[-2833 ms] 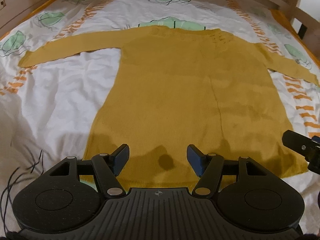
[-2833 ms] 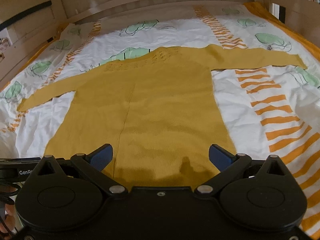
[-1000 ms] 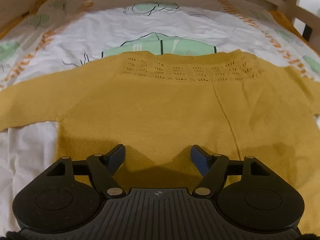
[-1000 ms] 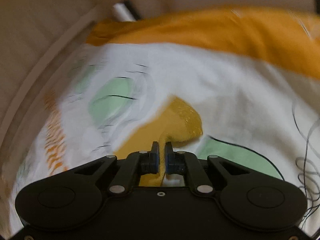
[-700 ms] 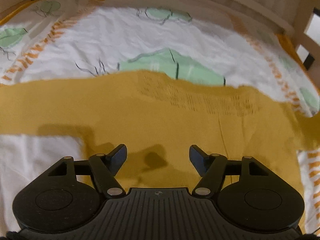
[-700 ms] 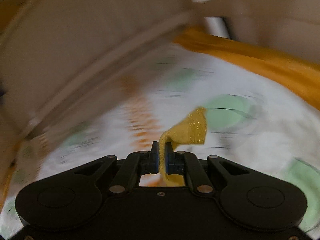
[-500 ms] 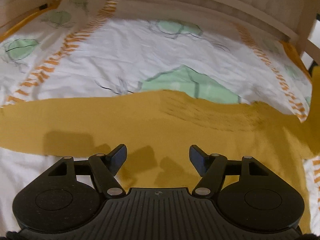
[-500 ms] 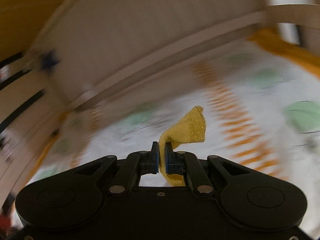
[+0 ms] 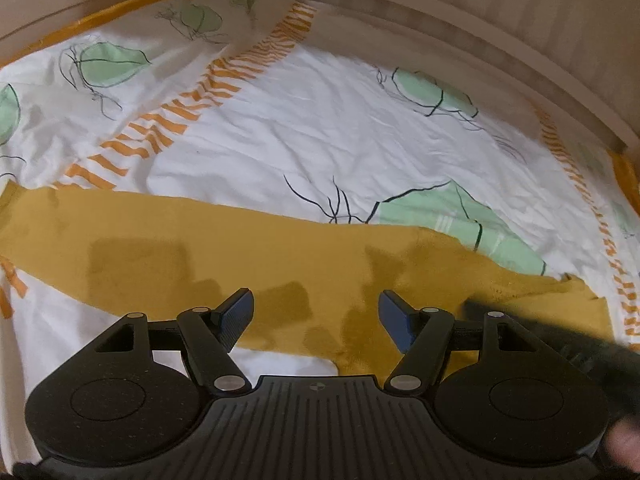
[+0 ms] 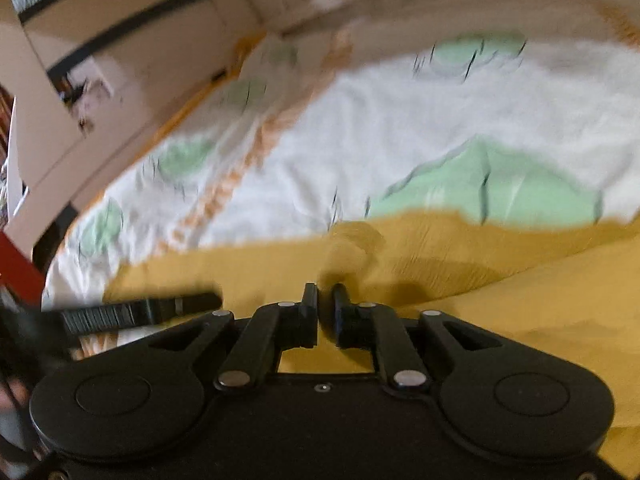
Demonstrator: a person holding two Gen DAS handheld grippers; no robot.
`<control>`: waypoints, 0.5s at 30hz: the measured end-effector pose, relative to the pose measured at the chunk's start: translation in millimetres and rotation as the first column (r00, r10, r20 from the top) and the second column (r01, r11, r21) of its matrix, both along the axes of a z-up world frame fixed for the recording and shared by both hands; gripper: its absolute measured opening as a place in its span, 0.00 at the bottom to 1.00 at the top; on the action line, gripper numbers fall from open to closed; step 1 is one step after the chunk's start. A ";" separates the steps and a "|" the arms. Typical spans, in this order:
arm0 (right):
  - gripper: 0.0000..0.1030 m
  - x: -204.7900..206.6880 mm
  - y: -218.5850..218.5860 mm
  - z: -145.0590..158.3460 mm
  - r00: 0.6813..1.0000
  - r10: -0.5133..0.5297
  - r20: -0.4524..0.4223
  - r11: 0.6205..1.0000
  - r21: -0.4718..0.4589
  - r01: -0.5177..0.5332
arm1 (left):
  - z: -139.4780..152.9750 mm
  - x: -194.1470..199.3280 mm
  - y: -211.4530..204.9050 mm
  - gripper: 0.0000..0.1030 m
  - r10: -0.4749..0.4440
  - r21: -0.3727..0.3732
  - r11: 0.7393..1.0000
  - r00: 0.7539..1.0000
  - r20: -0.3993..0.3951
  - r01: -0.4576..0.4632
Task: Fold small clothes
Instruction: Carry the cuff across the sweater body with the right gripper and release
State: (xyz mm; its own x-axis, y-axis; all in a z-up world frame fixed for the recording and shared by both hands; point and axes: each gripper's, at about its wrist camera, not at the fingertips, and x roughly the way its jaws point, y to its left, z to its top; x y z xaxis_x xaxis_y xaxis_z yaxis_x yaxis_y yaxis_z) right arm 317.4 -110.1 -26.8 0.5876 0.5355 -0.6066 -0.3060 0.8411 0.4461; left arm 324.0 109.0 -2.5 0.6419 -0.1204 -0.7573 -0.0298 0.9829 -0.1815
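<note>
A: Left wrist view. No legible writing or brand. Yellow sweater (image 9: 280,256) flat on the patterned bed sheet (image 9: 320,128); one sleeve (image 9: 80,240) stretched out toward frame left, long axis roughly left-right. Left gripper (image 9: 316,312) spread wide above the knit, nothing between the fingers. Dark blurred right gripper (image 9: 560,340) entering at lower right.

B: Right wrist view, motion-blurred. No readable text. Right gripper (image 10: 325,304) narrowly parted, just been opening; yellow sleeve end (image 10: 352,248) bunched just ahead of the tips, grip uncertain. Seen only here: pale furniture (image 10: 120,60) beside the bed, left gripper finger (image 10: 140,312) at left.
</note>
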 end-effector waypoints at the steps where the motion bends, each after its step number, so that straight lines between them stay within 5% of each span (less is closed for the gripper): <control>1: 0.22 -3.1 2.1 -4.0 1.000 0.005 -0.014 1.000 -0.003 -0.005 | -2.0 1.6 -0.7 0.66 -0.009 -0.001 1.000 1.000 -0.005 0.009; 4: 0.22 -17.7 -6.5 -6.2 1.000 0.017 -0.011 1.000 -0.004 -0.017 | -7.2 5.2 -6.7 0.66 -0.046 -0.011 0.999 0.999 -0.015 0.045; 8: 0.50 -30.6 -49.8 -1.9 0.998 -0.047 0.035 0.999 -0.013 0.048 | -16.4 8.1 -17.4 0.66 -0.082 -0.032 0.996 0.996 -0.030 0.081; 15: 0.50 -30.6 -169.4 -7.5 0.953 -0.301 0.038 0.948 -0.100 0.303 | -39.8 5.0 -56.0 0.66 -0.221 0.034 0.974 0.974 -0.056 0.224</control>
State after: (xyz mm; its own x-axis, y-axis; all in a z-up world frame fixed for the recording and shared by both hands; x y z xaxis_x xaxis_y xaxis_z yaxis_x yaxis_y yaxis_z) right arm 286.8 -279.5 -34.3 0.7257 0.2662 -0.6344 -0.0394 0.9367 0.3480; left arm 329.0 53.1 -42.3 0.5625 -0.2246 -0.7957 0.1822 0.9724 -0.1457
